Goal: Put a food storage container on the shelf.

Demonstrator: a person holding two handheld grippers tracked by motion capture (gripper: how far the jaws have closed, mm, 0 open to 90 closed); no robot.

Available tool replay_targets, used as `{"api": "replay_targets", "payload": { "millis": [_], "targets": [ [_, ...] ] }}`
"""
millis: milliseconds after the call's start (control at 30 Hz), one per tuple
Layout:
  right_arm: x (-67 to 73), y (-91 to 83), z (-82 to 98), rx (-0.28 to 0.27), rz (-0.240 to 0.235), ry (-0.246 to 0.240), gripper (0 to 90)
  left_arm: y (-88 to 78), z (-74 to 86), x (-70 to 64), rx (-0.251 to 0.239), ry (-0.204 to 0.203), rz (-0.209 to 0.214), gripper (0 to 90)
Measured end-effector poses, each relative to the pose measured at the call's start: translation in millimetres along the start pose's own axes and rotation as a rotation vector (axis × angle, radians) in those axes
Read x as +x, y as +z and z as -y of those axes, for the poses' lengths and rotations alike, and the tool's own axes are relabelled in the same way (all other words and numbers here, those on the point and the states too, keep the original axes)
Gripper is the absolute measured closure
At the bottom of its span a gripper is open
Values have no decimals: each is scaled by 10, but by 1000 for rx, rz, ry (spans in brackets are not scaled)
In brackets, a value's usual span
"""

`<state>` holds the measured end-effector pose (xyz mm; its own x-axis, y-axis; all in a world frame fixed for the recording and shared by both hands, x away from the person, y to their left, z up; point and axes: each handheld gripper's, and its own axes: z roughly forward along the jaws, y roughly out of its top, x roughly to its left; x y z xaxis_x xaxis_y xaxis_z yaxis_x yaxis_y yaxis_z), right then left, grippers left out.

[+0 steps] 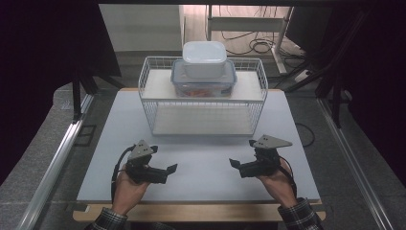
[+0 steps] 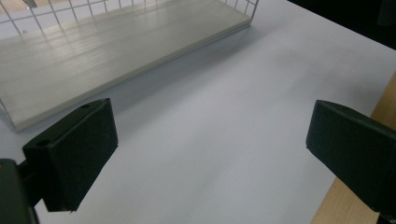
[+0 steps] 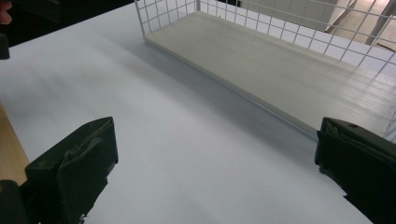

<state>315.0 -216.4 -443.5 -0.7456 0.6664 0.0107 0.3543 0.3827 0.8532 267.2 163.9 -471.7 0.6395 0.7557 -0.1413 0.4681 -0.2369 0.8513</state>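
Big white table (image 1: pixel 201 177) fills the middle of the high view, and at its far edge, upper centre of the frame, sits the white wire rack (image 1: pixel 151 81) with two pale shelves, its open front turned toward the person so whatever goes in or out can slide straight across the tabletop. Up on the top shelf, the clear food container with the blue-rimmed lid (image 1: pixel 203 84) rests flat, something orange-red inside, and a white lidded tub (image 1: pixel 204 58) is stacked squarely on it, a tidy pile that looks meant to be lifted from both sides. The lower shelf (image 2: pixel 93 60) lies bare. Now the tools: left gripper (image 1: pixel 171 168) at lower left, right gripper (image 1: pixel 234 163) at lower right, well apart, tips turned inward toward each other, low over the bare table. Both are released, jaws spread wide with nothing between them, white tabletop showing in the gap in each gripper view. My read: a ready stance, short of the rack.
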Motion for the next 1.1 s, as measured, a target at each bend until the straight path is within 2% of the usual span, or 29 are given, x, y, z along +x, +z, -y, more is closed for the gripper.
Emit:
{"api": "replay_targets", "payload": {
  "millis": [233, 333, 600, 733, 967, 1100],
  "targets": [
    [-43, -50, 161, 10, 16, 13, 0, -8, 167, 43, 24, -1, -39, 27],
    [-58, -65, 238, 15, 24, 19, 0, -15, 233, 52, 16, 5, -56, 37],
    [-93, -119, 380, 10, 39, 33, 0, -42, 367, 84, 11, 24, -74, 32],
    [-113, -149, 457, 16, 53, 42, 0, -56, 413, 99, 9, 17, -69, 32],
    [-137, -169, 606, 44, 74, 50, 0, -16, 506, 131, 45, 28, -101, 33],
    [-147, -157, 685, 71, 77, 48, 0, 43, 559, 159, 71, 15, -99, 31]
  ]
}}
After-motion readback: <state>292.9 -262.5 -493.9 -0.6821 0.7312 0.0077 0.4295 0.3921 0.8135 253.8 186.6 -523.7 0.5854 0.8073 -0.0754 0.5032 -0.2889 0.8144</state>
